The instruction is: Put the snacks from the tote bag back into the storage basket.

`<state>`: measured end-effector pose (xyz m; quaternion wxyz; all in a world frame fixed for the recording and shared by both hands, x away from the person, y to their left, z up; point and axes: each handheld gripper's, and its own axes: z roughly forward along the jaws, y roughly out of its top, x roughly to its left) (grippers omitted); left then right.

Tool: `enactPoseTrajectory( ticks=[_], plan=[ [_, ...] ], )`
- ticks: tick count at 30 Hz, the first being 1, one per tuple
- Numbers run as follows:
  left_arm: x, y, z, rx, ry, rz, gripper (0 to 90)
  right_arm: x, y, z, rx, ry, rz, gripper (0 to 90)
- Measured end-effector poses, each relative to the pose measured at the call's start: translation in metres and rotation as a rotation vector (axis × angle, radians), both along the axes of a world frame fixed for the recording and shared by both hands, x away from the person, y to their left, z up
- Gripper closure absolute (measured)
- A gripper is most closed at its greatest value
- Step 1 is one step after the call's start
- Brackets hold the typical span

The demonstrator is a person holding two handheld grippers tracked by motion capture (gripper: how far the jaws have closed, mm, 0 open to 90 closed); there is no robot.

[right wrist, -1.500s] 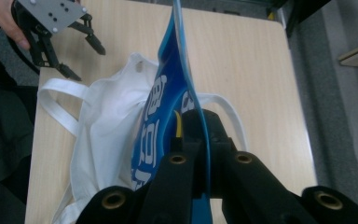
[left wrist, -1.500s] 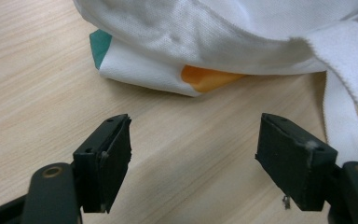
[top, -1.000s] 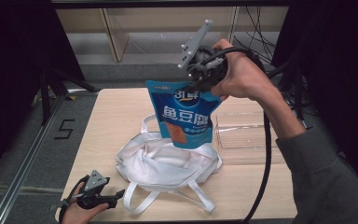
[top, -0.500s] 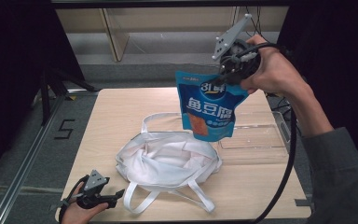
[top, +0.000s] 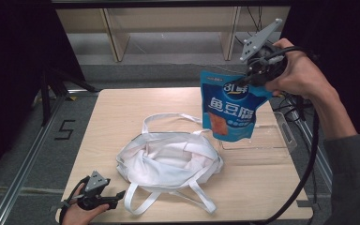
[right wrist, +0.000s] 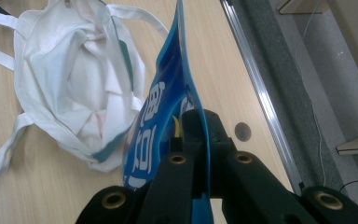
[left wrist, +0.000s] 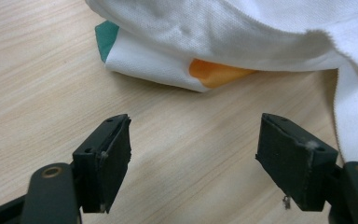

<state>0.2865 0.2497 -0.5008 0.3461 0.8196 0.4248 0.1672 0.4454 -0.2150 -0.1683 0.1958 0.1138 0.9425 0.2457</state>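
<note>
A blue snack pouch (top: 229, 110) with white lettering hangs in the air over the table's right side, above a clear plastic tray (top: 281, 140). My right gripper (top: 255, 77) is shut on the pouch's top edge; in the right gripper view the pouch (right wrist: 161, 121) runs edge-on between the closed jaws of the right gripper (right wrist: 193, 140). A white cloth tote bag (top: 168, 157) lies open at the table's middle. My left gripper (top: 115, 196) rests at the front left corner, open, with bare wood between the jaws of the left gripper (left wrist: 193, 163) and the bag's corner (left wrist: 186, 77) just ahead.
The wooden table (top: 122, 117) has free room at its left and back. The bag's straps (top: 140, 199) trail toward the front edge. A metal rail (right wrist: 261, 93) runs along the table's side, and shelving (top: 168, 28) stands behind it.
My right hand has carried the pouch rightward, from above the bag to above the clear tray. The left gripper has stayed put.
</note>
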Motion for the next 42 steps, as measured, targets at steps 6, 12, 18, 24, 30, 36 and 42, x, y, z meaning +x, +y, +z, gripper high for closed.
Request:
enactPoseTrajectory(
  ticks=[6,12,18,24,30,36,42],
  plan=[
    [0.000,0.002,0.000,0.001,0.005,0.016,24.9,0.004,-0.021,-0.005,0.017,0.002,-0.014,90.0],
    [0.000,0.001,-0.002,-0.019,0.004,0.042,24.9,0.008,-0.037,-0.013,0.023,0.000,-0.033,90.0],
    [0.001,0.004,0.000,0.008,0.018,0.026,24.9,0.014,-0.050,-0.023,0.035,0.001,-0.020,90.0],
    [0.001,0.005,-0.002,0.007,0.016,0.039,25.1,0.018,-0.058,-0.033,0.045,0.012,-0.015,90.0],
    [0.001,0.005,-0.002,0.018,0.018,0.033,25.1,0.022,-0.061,-0.039,0.046,0.016,-0.012,90.0],
    [0.001,0.005,-0.002,0.020,0.027,0.037,25.1,0.021,-0.066,-0.041,0.074,0.041,-0.024,90.0],
    [0.000,0.004,-0.003,0.011,0.028,0.033,25.1,0.023,-0.075,-0.043,0.073,0.032,-0.024,90.0]
  ],
)
